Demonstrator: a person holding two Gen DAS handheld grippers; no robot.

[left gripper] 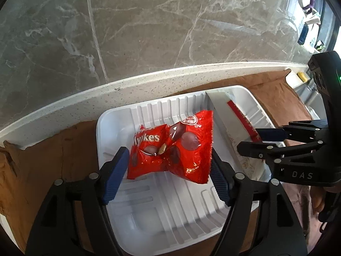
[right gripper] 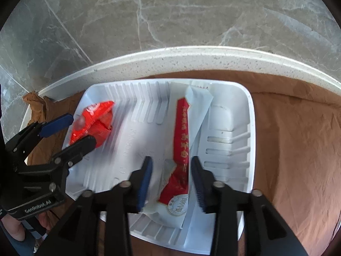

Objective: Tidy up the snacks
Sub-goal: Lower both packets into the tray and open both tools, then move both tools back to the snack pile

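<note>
Left wrist view first: the left gripper point(left gripper: 169, 166) has its blue pads spread apart, straddling the red snack bag point(left gripper: 170, 149) without pressing on it, one pad just off the bag's left edge, the other close against its crinkled right edge. The bag lies down in the white tray point(left gripper: 119, 117), toward the tray's left half, its longer side running across the gap between the pads, so the left hand is plainly the nearer one to it. Over in the right wrist view, the right gripper point(right gripper: 171, 180) also stands apart, pads either side of the long white-and-red packet point(right gripper: 181, 149) and clear of it. That packet lies in the tray's right half, its long axis running away from the gripper toward the tray's far wall, roughly in line with the fingers. So both snacks look to be let go inside the tray, and the judgement is that each hand's next move is simply back and up, out of the tray, with care not to snag a wrapper edge. Counting up: two grippers, two snacks, one red bag and one long packet, one ribbed tray. Under the tray lies a brown cloth point(right gripper: 287, 138), beyond the tray's far wall a speckled pale counter edge point(right gripper: 191, 57), and behind that grey marbled wall tiles point(left gripper: 149, 21).
</note>
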